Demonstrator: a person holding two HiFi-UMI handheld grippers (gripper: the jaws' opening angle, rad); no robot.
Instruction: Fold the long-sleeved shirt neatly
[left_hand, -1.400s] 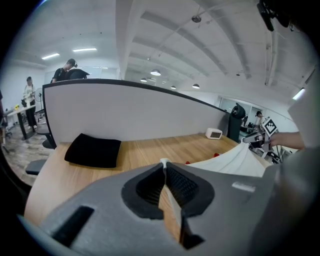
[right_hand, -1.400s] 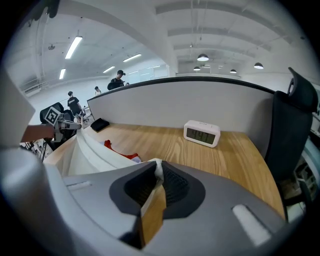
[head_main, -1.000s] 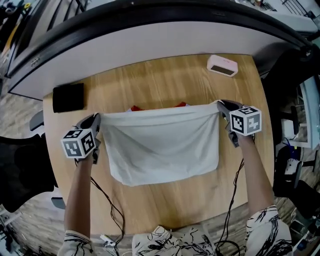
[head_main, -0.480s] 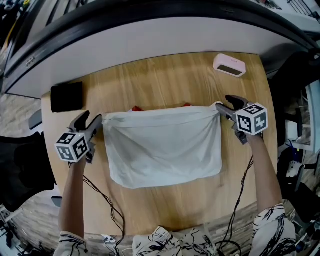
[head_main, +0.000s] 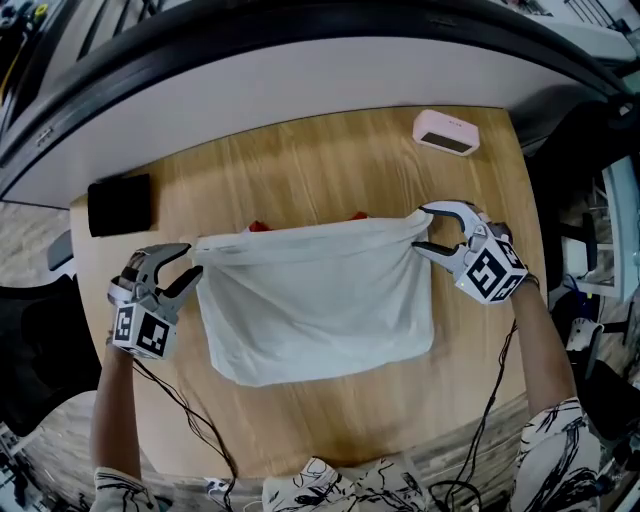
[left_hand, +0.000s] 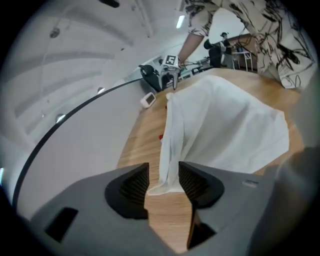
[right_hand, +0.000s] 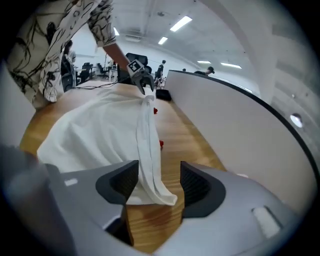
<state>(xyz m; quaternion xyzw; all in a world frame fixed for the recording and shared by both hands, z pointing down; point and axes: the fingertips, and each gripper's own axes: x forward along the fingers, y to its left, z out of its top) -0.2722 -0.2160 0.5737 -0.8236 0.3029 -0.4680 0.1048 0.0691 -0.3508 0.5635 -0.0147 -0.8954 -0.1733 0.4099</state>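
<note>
The shirt's (head_main: 315, 300) corners lie unpinched, it seems, between the left gripper's (head_main: 190, 262) closing jaws at nine o'clock and the right gripper's (head_main: 418, 232) opening jaws at three, so the fold could slump.

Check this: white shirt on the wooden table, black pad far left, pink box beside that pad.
Not quite: the pink box sits far right, across the table from the black pad, as the head view shows. The rest holds.

Bystanders on our wooden table (head_main: 330, 160)
We see a small pink box (head_main: 446, 132) near the far edge at right, a flat black block (head_main: 119, 204) at far left, well apart.
</note>
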